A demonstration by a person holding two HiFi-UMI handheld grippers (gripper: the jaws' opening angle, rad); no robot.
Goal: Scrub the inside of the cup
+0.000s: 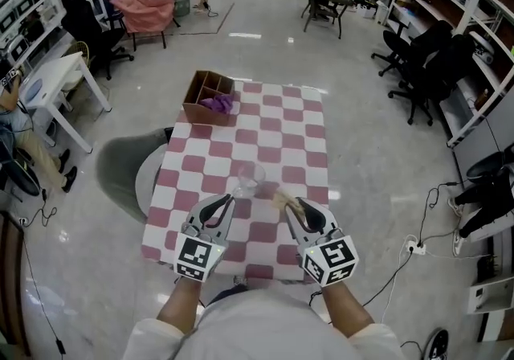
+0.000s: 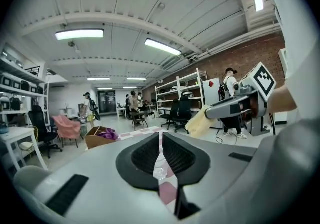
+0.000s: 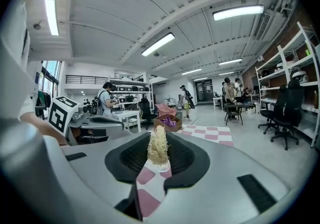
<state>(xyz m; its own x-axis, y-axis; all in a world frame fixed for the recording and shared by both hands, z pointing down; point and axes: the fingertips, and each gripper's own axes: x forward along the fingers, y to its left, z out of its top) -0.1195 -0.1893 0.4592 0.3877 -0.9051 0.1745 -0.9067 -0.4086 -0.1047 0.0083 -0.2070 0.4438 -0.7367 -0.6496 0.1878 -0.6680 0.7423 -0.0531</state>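
**Left gripper clamped on the clear cup; right gripper clamped on the scrubber.**
The left jaws are closed on the cup wall. The cup sits ahead of them, over the near half of the checked table. To its right, the straw-coloured fibre scrubber projects from the closed right jaws, near the cup.
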